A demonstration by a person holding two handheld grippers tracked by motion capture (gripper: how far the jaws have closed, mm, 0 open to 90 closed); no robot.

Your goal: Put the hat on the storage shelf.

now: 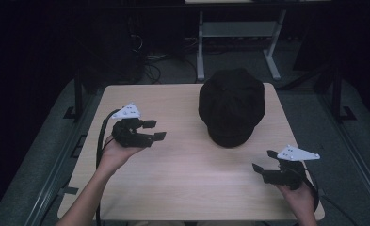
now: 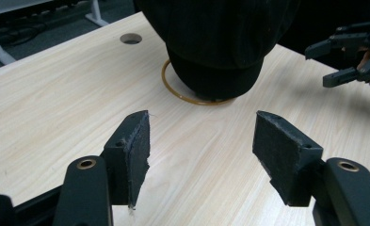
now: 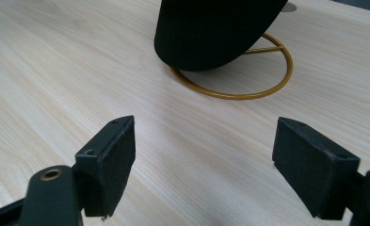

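A black cap (image 1: pixel 231 106) rests on a gold wire stand whose ring base (image 3: pixel 277 80) lies on the pale wooden table (image 1: pixel 182 179), toward the back right. My left gripper (image 1: pixel 155 130) is held left of the cap, pointing right, open with nothing between its jaws. In the left gripper view the cap (image 2: pixel 220 37) sits ahead of the open left gripper (image 2: pixel 201 141), apart from it. My right gripper (image 1: pixel 263 161) hovers near the front right, open and empty. In its own view the right gripper (image 3: pixel 204 146) faces the cap (image 3: pixel 215 28) and the ring.
A round cable hole (image 2: pixel 131 38) is cut in the table beyond the cap. Behind the table stand white desk legs (image 1: pixel 200 52) and dark cables on a grey floor. My right gripper (image 2: pixel 318 65) shows at the far right of the left gripper view.
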